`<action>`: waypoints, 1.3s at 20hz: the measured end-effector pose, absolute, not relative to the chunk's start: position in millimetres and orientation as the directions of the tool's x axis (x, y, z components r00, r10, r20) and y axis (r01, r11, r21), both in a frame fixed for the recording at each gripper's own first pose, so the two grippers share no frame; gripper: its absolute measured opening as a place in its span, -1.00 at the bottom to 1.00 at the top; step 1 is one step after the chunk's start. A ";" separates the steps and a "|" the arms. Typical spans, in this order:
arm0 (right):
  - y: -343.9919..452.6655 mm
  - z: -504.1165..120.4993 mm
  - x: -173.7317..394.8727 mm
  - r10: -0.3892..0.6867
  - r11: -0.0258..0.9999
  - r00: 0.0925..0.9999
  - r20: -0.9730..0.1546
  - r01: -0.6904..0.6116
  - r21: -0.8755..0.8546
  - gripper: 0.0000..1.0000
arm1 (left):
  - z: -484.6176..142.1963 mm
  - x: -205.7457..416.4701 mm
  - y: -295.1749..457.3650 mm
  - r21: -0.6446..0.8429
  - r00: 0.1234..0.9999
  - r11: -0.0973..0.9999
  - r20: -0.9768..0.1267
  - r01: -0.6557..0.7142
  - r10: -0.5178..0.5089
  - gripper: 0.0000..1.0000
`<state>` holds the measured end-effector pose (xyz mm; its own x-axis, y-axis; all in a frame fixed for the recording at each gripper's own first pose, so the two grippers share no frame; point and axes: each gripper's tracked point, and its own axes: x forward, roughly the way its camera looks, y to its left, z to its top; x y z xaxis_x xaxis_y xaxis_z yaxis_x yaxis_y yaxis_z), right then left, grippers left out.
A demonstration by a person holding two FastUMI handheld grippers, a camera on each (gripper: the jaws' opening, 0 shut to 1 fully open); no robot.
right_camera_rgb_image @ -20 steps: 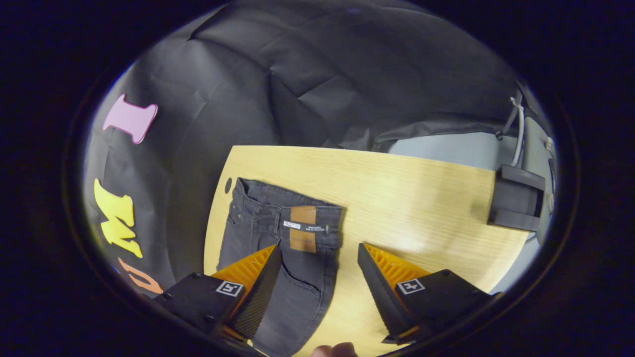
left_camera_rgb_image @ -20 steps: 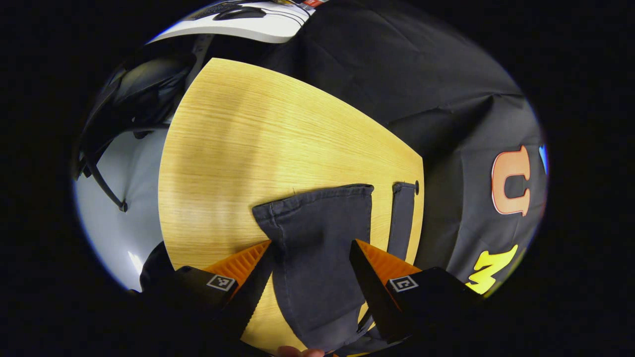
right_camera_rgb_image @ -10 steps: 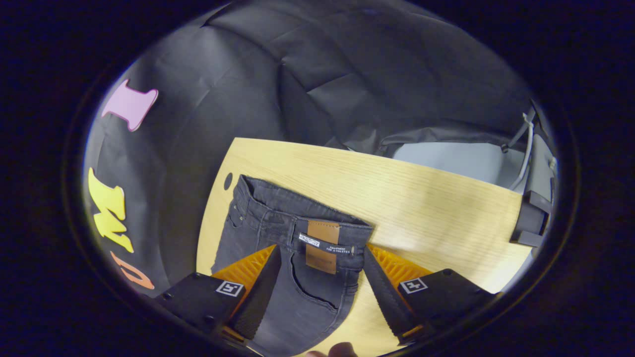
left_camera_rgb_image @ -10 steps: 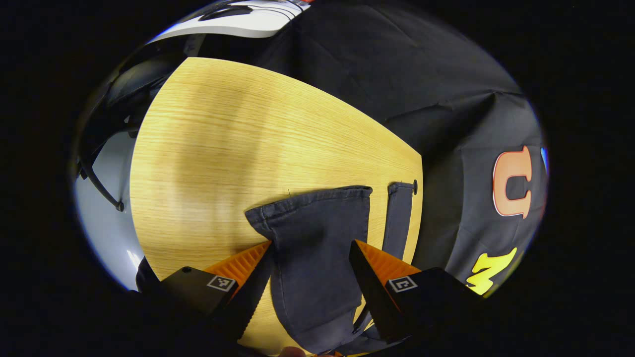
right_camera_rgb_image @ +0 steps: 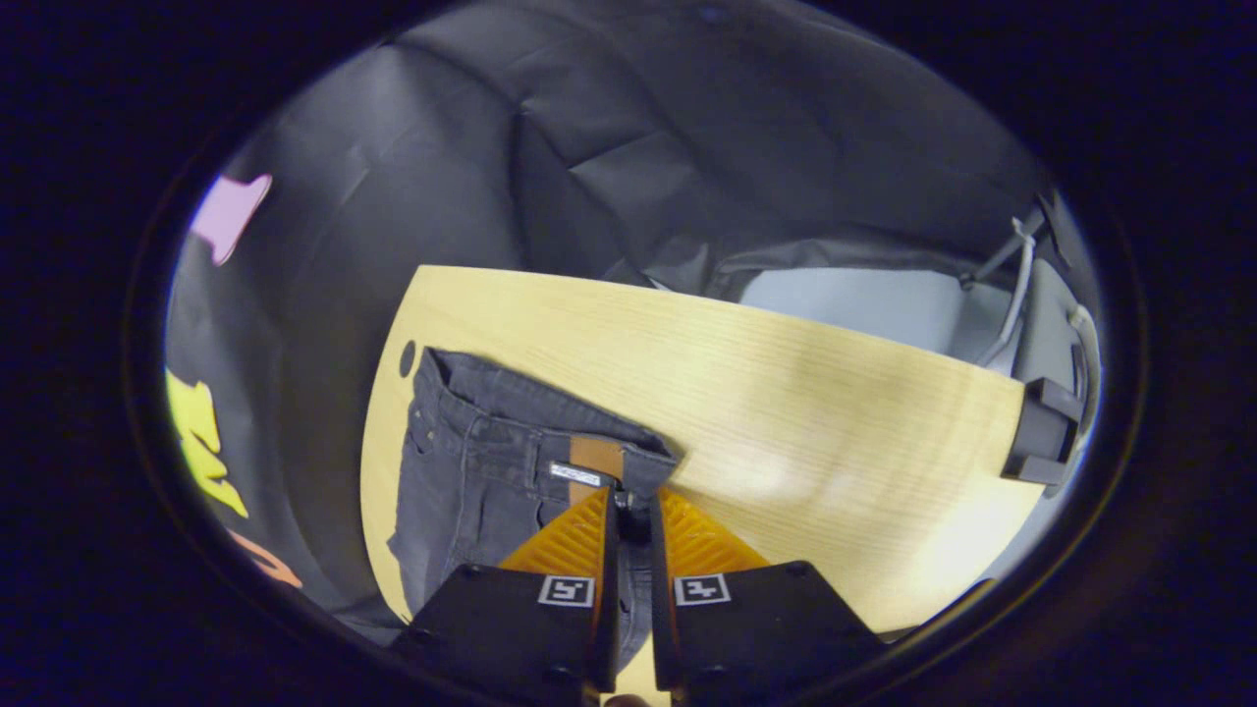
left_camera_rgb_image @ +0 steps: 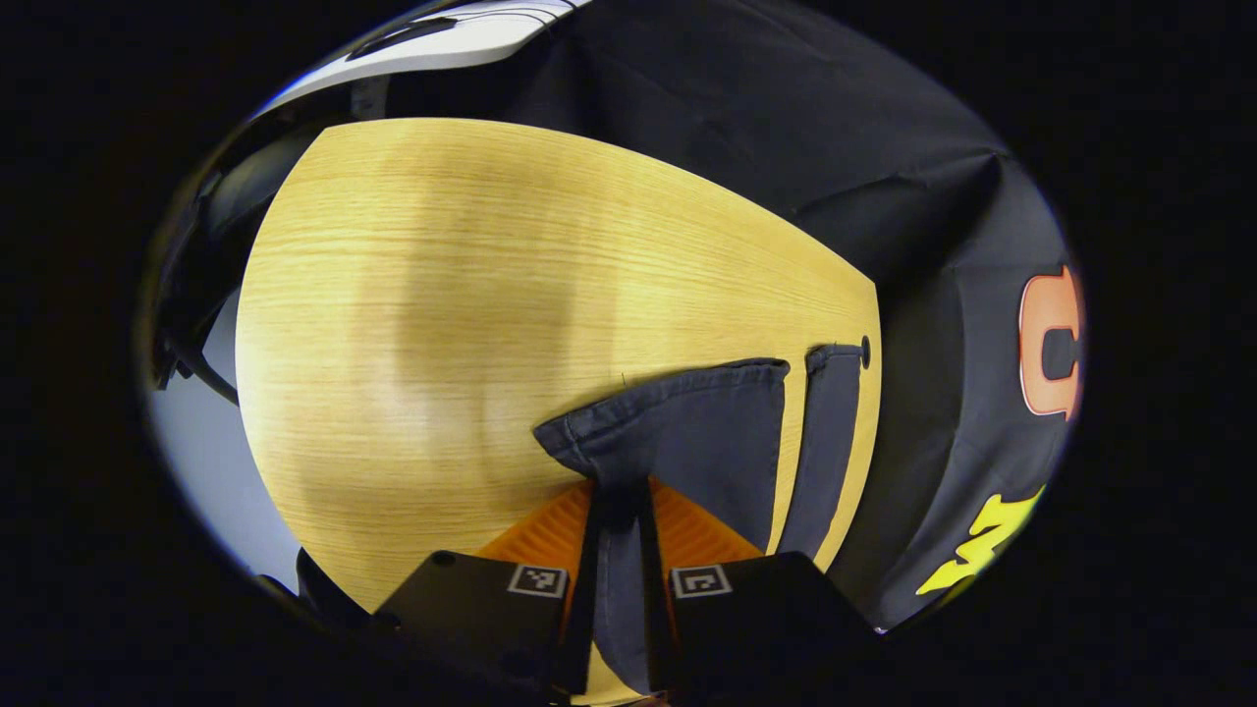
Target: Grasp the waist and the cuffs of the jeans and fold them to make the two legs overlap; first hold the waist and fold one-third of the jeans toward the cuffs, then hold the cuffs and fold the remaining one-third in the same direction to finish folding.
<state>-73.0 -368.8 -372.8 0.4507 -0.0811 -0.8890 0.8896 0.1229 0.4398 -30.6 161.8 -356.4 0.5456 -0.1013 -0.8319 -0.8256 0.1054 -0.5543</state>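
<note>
Both grippers are clamped onto the jeans (right_camera_rgb_image: 471, 471) right now. In the left gripper view, the left gripper (left_camera_rgb_image: 621, 501) has its orange fingers (left_camera_rgb_image: 545, 535) squeezed together on the near cuff (left_camera_rgb_image: 678, 432), and the dark denim bunches up where it goes in between them. That leg's hem lifts a bit off the table (left_camera_rgb_image: 442, 295) at the pinch. The other leg (left_camera_rgb_image: 830, 442) lies flat just beside it, along the table's edge next to the black cloth (left_camera_rgb_image: 943, 324), with a narrow strip of wood showing between the two legs.

In the right gripper view, the right gripper (right_camera_rgb_image: 628, 511) is pinched shut on the waist (right_camera_rgb_image: 550, 432), right by the brown patch (right_camera_rgb_image: 594, 457) on the waistband. The corner of the waistband is pulled up into the fingers. The rest of the jeans' top part lies on the table (right_camera_rgb_image: 805, 422), close to the edge on that side, near a small dark hole (right_camera_rgb_image: 407, 358) in the tabletop. A black bracket (right_camera_rgb_image: 1041, 432) sits at the far end of the table.
</note>
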 end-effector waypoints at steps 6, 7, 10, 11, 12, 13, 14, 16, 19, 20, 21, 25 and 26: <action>-368.4 -366.1 -73.7 -0.069 0.149 0.474 -0.878 0.875 0.461 -0.61 | -347.7 -26.8 160.9 -0.580 0.567 0.083 -0.812 -0.810 -0.140 -0.87; -367.8 -362.7 -72.6 -0.064 0.155 0.482 -0.874 0.870 0.469 -0.61 | -343.7 -25.4 160.8 -0.586 0.572 0.084 -0.808 -0.806 -0.140 -0.89; -365.6 -348.7 -68.2 -0.054 0.151 0.510 -0.858 0.854 0.498 -0.70 | -325.8 -17.2 159.6 -0.616 0.603 0.068 -0.785 -0.785 -0.146 -0.92; -365.8 -344.8 -66.9 -0.056 0.156 0.517 -0.854 0.849 0.504 -0.71 | -318.3 -14.3 160.1 -0.624 0.612 0.059 -0.778 -0.779 -0.143 -0.92; -366.4 -341.1 -64.8 -0.062 0.155 0.526 -0.848 0.844 0.513 -0.63 | -310.8 -12.0 159.5 -0.628 0.617 0.050 -0.774 -0.776 -0.143 -0.92; -362.6 -337.0 -61.1 -0.047 0.158 0.534 -0.844 0.839 0.521 -0.98 | -301.8 -7.6 158.7 -0.640 0.629 0.043 -0.764 -0.767 -0.146 -0.92; -364.5 -334.4 -63.2 -0.053 0.165 0.523 -0.851 0.845 0.509 -0.97 | -295.0 -2.8 157.8 -0.647 0.635 0.047 -0.758 -0.761 -0.150 -0.93; -365.6 -329.3 -59.7 -0.063 0.172 0.513 -0.856 0.850 0.497 -0.97 | -282.7 5.2 155.7 -0.657 0.641 0.077 -0.751 -0.750 -0.157 -0.92; -359.9 -309.3 -44.2 -0.031 0.182 0.550 -0.834 0.824 0.537 -0.98 | -261.7 25.0 152.8 -0.677 0.656 0.116 -0.734 -0.726 -0.176 -0.92; -359.6 -299.7 -37.7 -0.021 0.179 0.568 -0.823 0.812 0.556 -0.98 | -252.7 33.1 153.2 -0.686 0.664 0.124 -0.726 -0.717 -0.181 -0.92; -360.3 -289.4 -31.0 -0.014 0.184 0.586 -0.810 0.798 0.574 -0.98 | -244.4 41.2 153.7 -0.697 0.672 0.132 -0.716 -0.705 -0.188 -0.92; -360.3 -257.1 -9.8 0.006 0.211 0.634 -0.774 0.755 0.620 -0.98 | -219.7 71.3 155.8 -0.717 0.685 0.176 -0.697 -0.675 -0.212 -0.93; -360.6 -250.9 -3.6 0.013 0.219 0.640 -0.768 0.748 0.627 -0.98 | -217.5 78.0 156.0 -0.716 0.682 0.188 -0.698 -0.673 -0.218 -0.93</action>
<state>-3.6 -360.6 -250.9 0.6402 0.0127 -0.7681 0.7478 0.2189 0.6268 78.0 156.0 -217.5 0.6820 -0.2176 -0.6982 -0.6727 0.1880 -0.7157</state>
